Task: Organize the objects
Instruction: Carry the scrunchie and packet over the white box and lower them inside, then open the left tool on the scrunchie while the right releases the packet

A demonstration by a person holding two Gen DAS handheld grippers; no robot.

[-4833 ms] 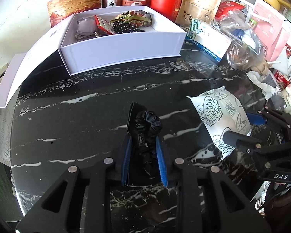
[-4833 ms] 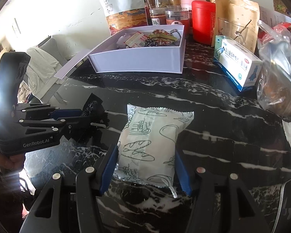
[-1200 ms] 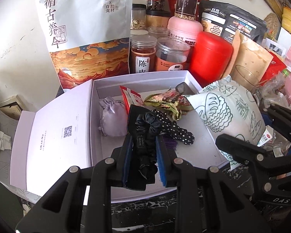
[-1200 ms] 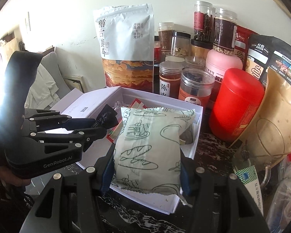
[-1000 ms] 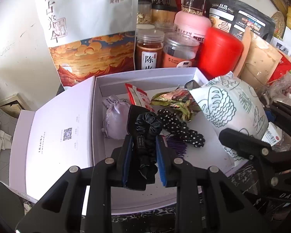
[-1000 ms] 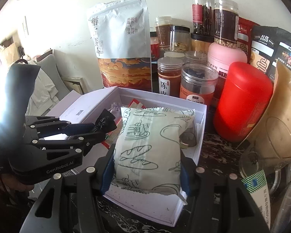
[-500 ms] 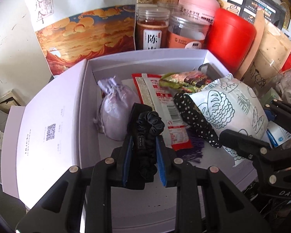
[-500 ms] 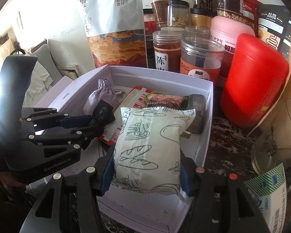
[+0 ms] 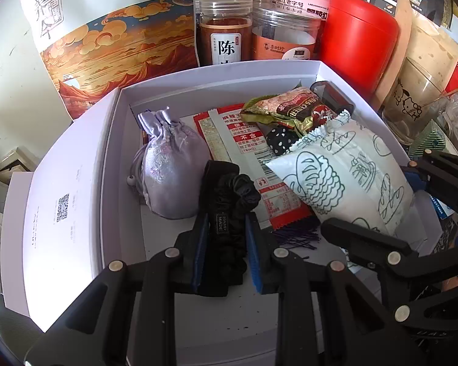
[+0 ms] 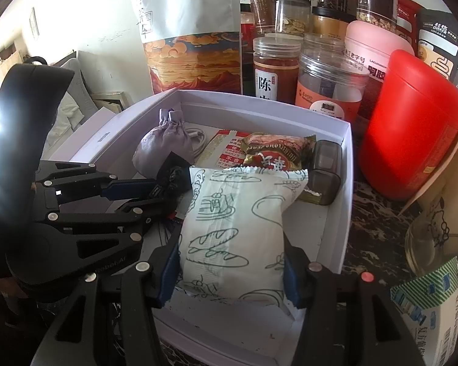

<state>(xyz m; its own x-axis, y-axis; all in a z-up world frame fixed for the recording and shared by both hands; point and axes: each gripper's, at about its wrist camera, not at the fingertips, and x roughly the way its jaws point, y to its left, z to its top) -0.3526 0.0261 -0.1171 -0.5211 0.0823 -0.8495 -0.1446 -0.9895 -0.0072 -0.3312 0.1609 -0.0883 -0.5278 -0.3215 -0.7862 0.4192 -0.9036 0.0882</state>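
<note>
Both tools have sunk into the white box (image 9: 351,76): our left tool (image 9: 224,238) pinches the soft scrunchie (image 9: 235,201), our right tool (image 10: 232,262) spans the light, crushable bread packet (image 10: 238,222) mid-frame.

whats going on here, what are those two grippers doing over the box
A person is packing small things into the white box. The left gripper is shut on a black scrunchie, beside a lilac drawstring pouch. The right gripper clamps a white bread-print snack packet over the box. Neither is released yet.
</note>
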